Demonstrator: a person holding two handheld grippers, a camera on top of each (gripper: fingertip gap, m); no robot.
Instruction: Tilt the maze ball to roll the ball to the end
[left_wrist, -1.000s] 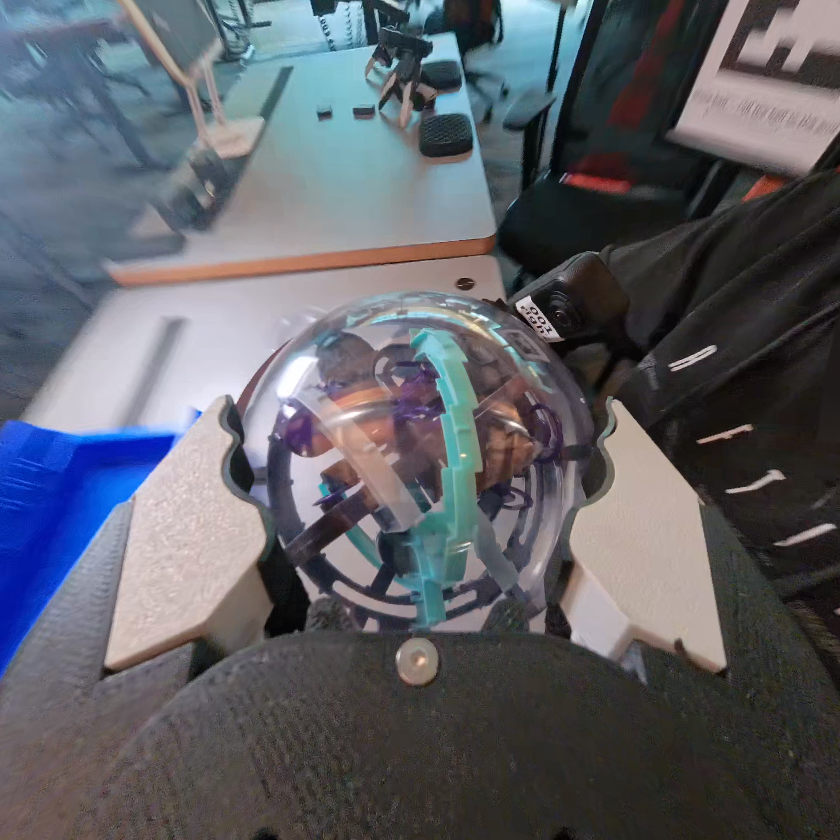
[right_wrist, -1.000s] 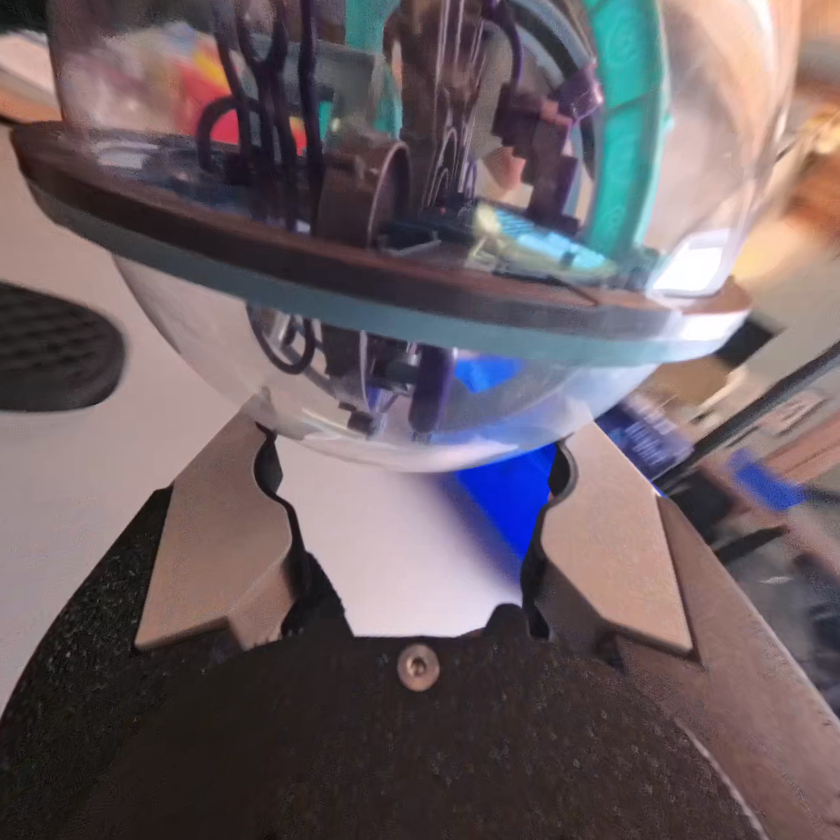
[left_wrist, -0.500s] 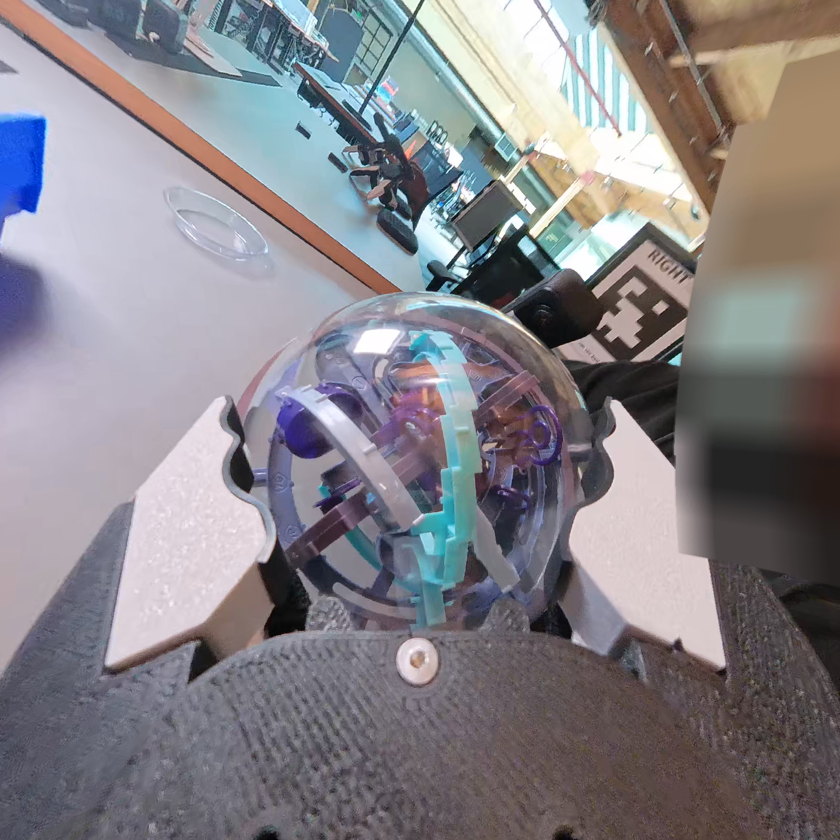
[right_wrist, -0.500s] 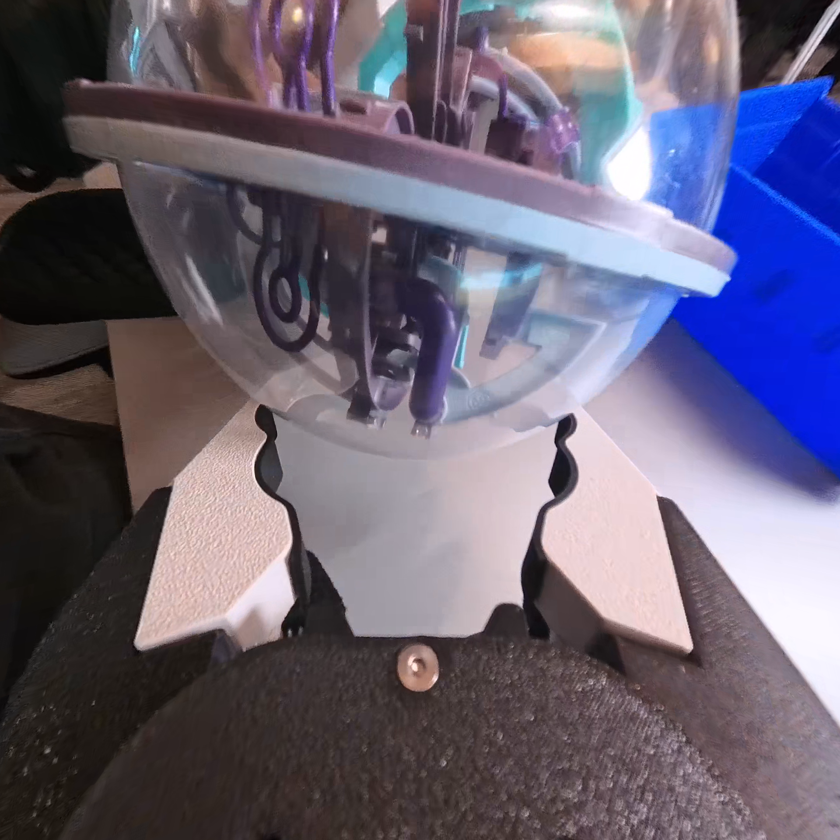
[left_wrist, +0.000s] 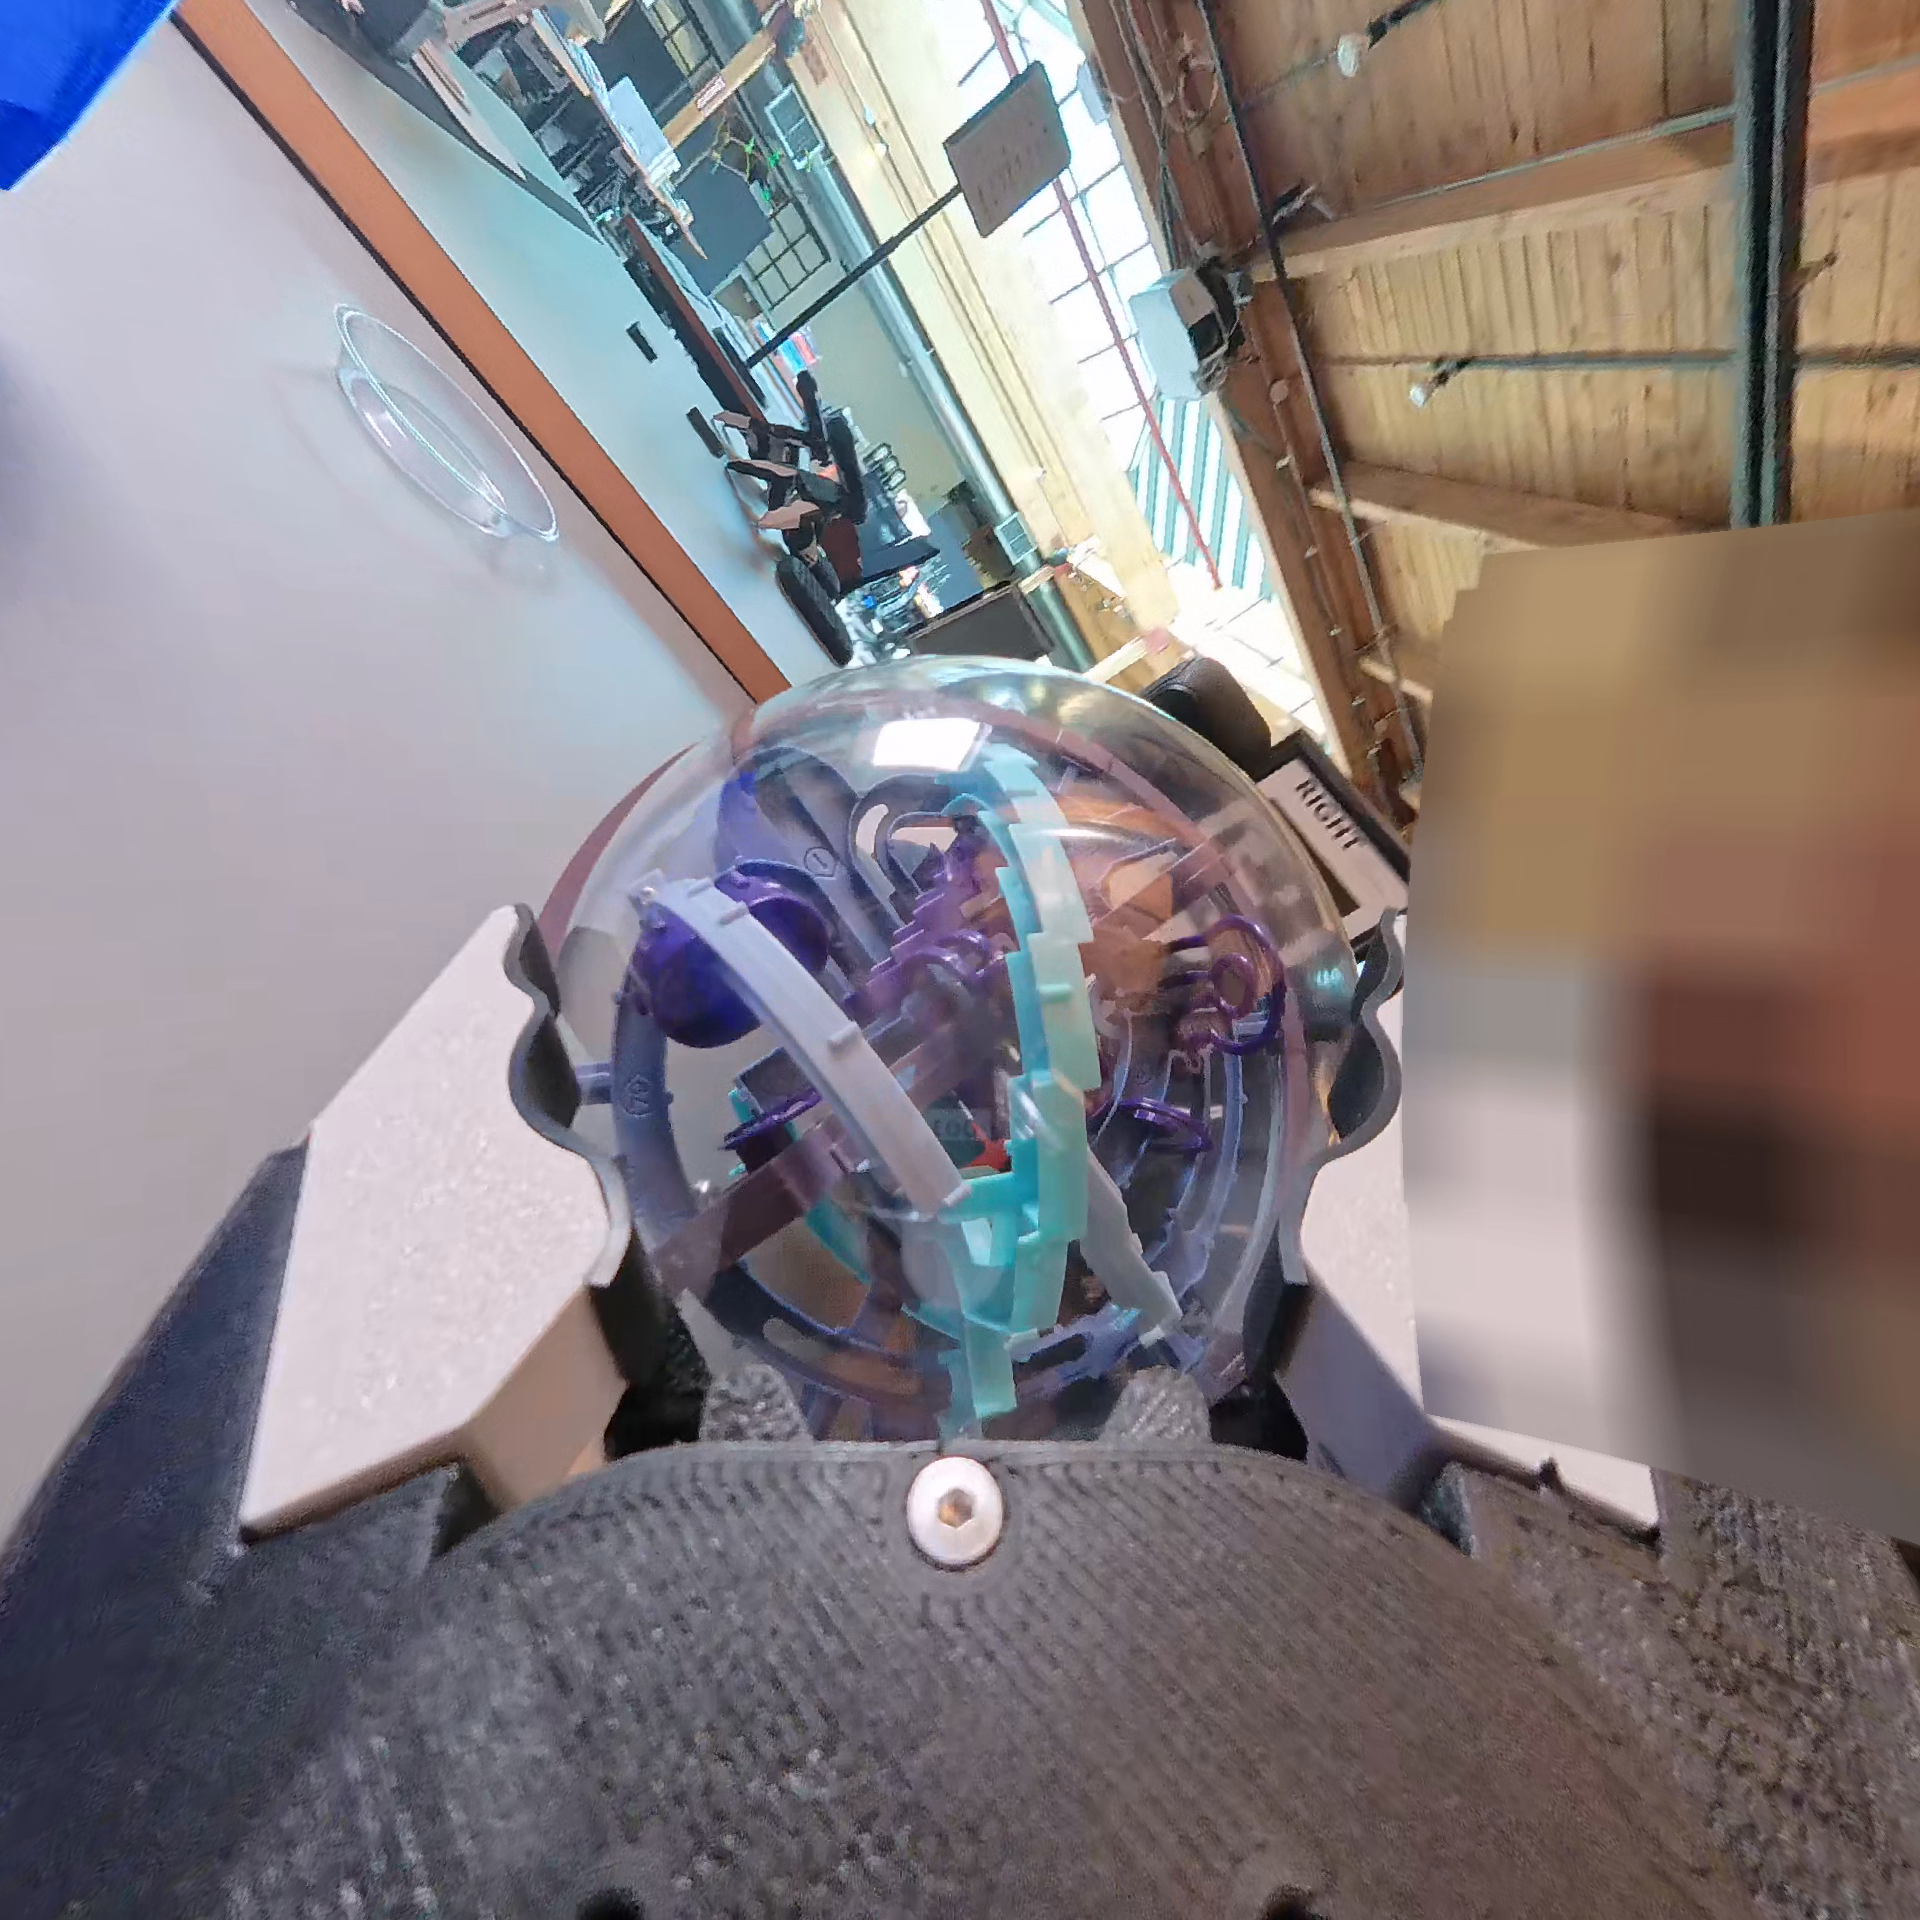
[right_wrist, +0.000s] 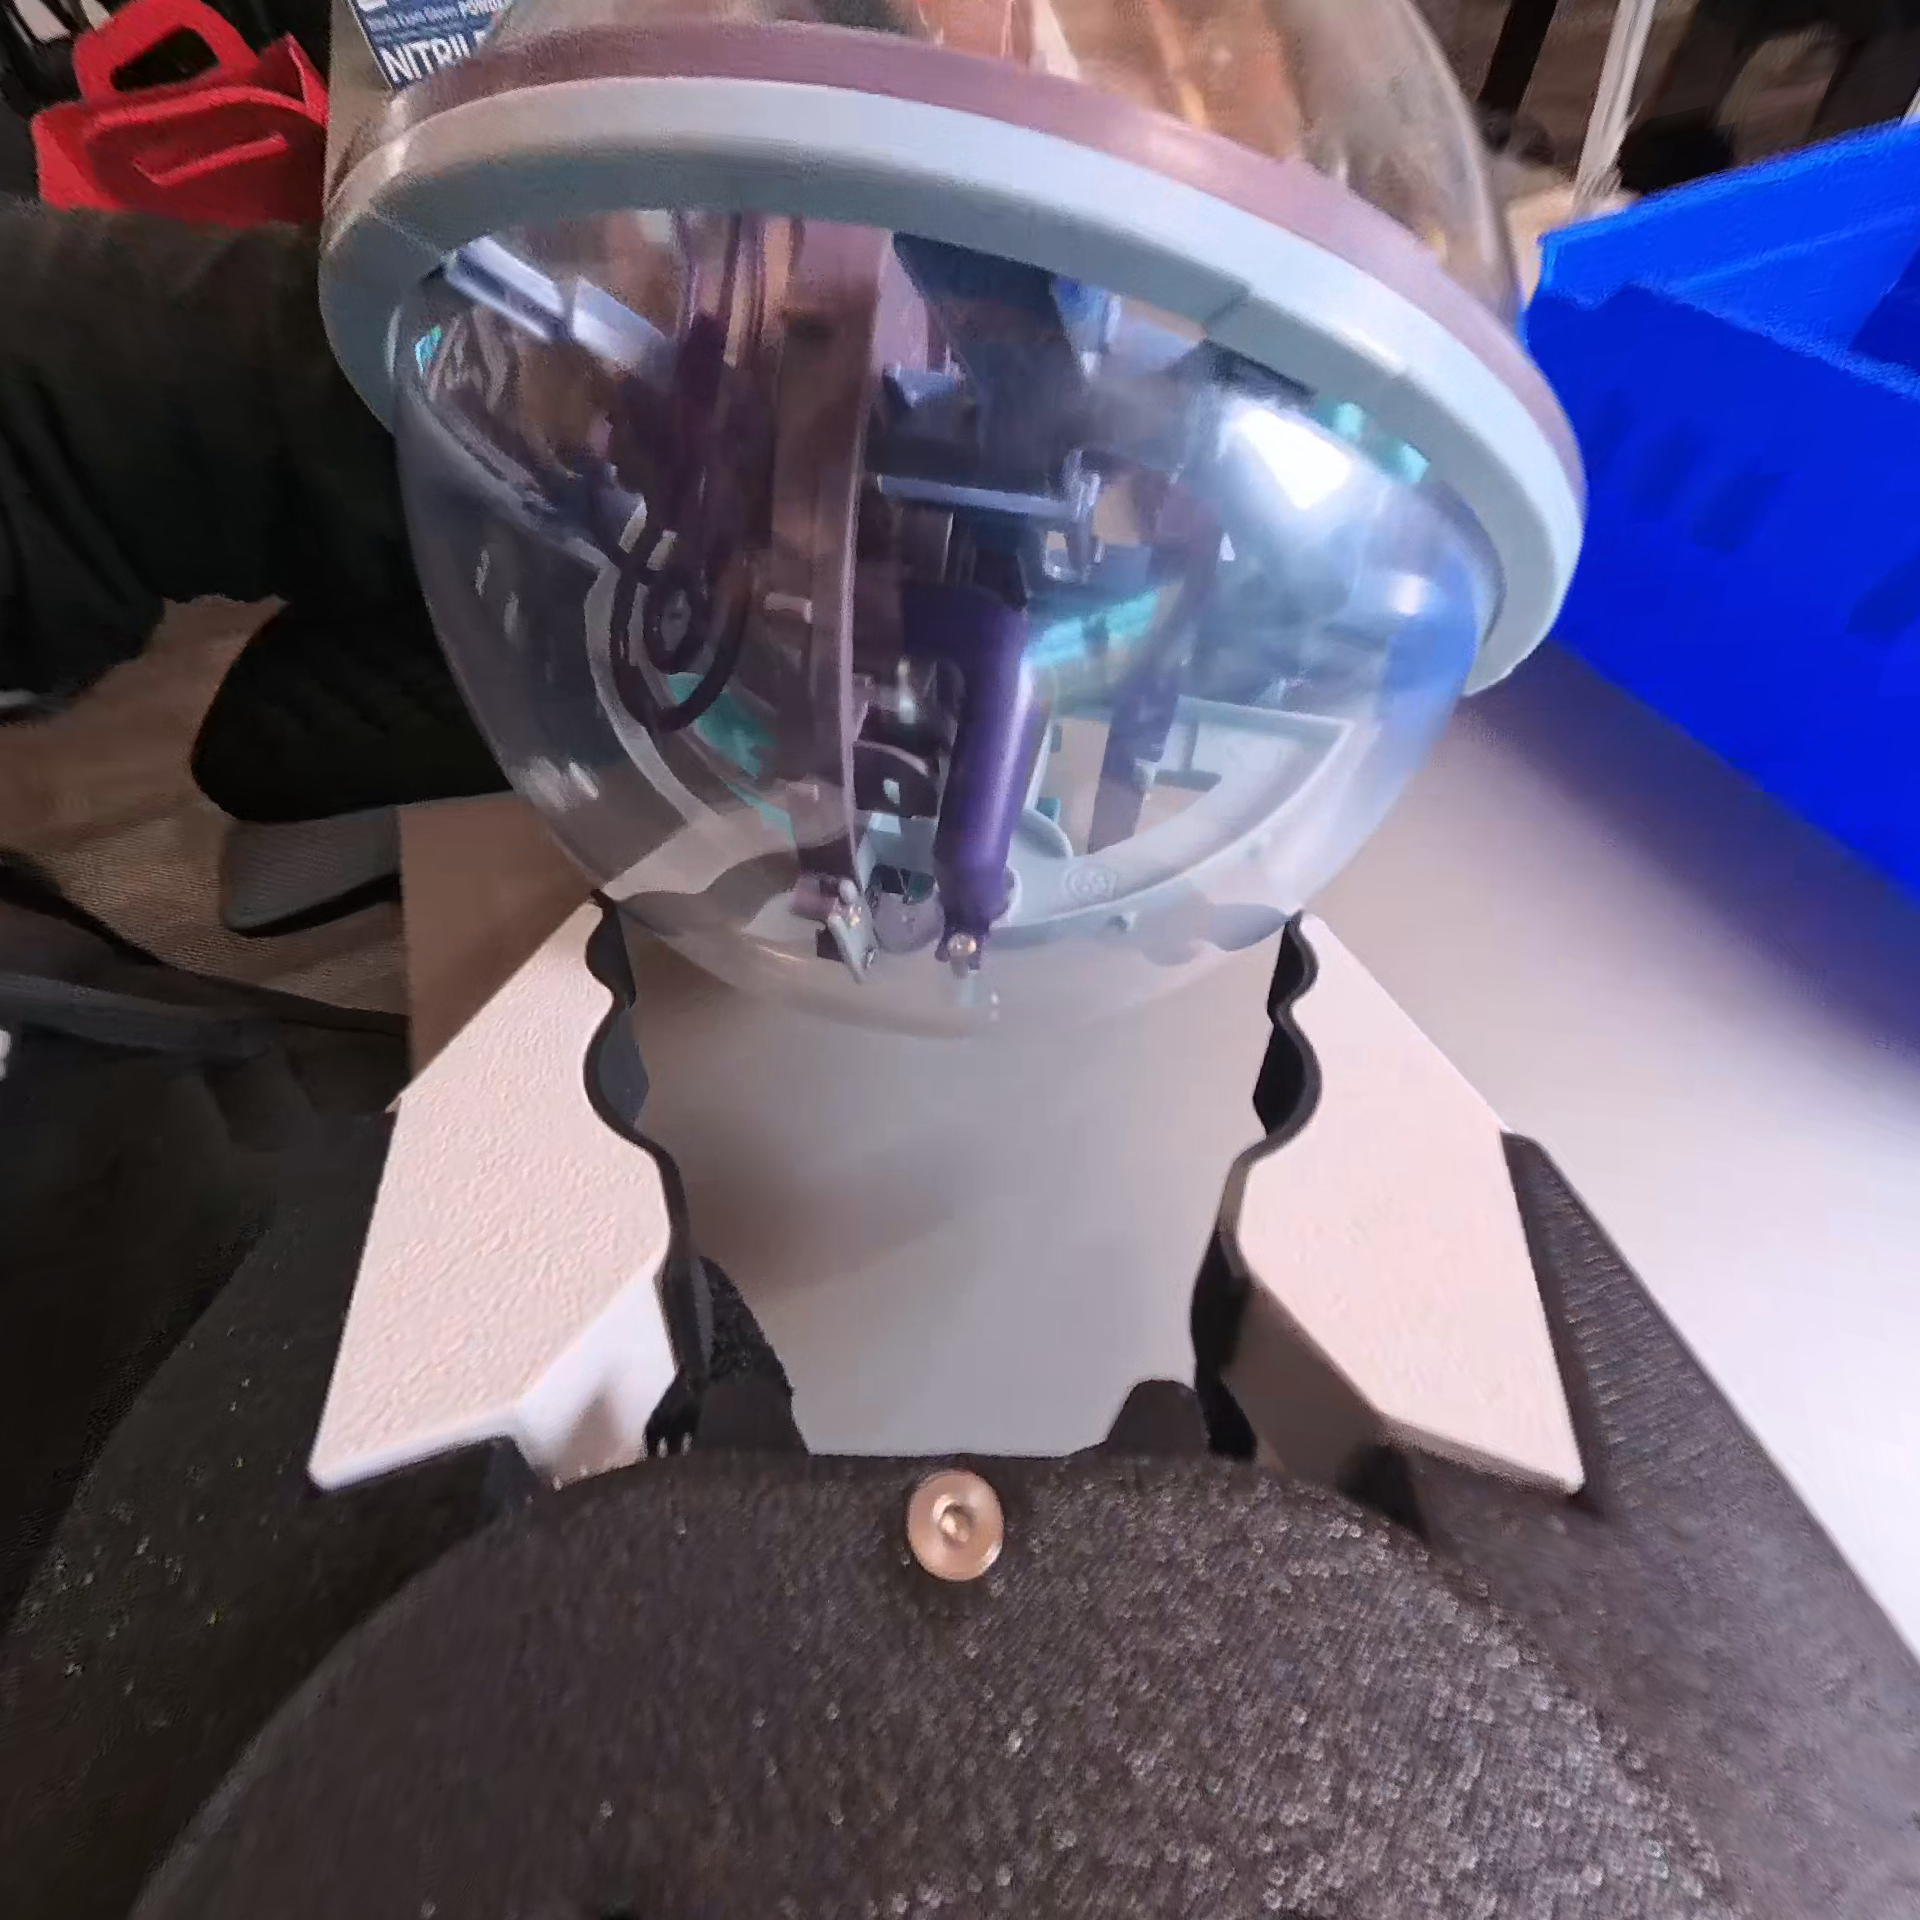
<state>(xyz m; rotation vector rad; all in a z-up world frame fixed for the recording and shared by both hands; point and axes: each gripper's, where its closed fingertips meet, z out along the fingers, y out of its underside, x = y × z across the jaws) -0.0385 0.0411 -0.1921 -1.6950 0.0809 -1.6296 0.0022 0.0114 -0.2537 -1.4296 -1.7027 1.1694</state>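
Left wrist view: the left gripper (left_wrist: 951, 1039) clamps the clear maze ball (left_wrist: 956, 1039) between both fingers, above the grey table (left_wrist: 208, 727).
The right gripper (right_wrist: 951, 987) gapes wide — its fingertips seemingly touching the ball's underside, gripping nothing — with a blue bin (right_wrist: 1745, 468) at far right.

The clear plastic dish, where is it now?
In the left wrist view the clear plastic dish lies on the grey table, upper left, near its orange edge, beyond the maze ball.
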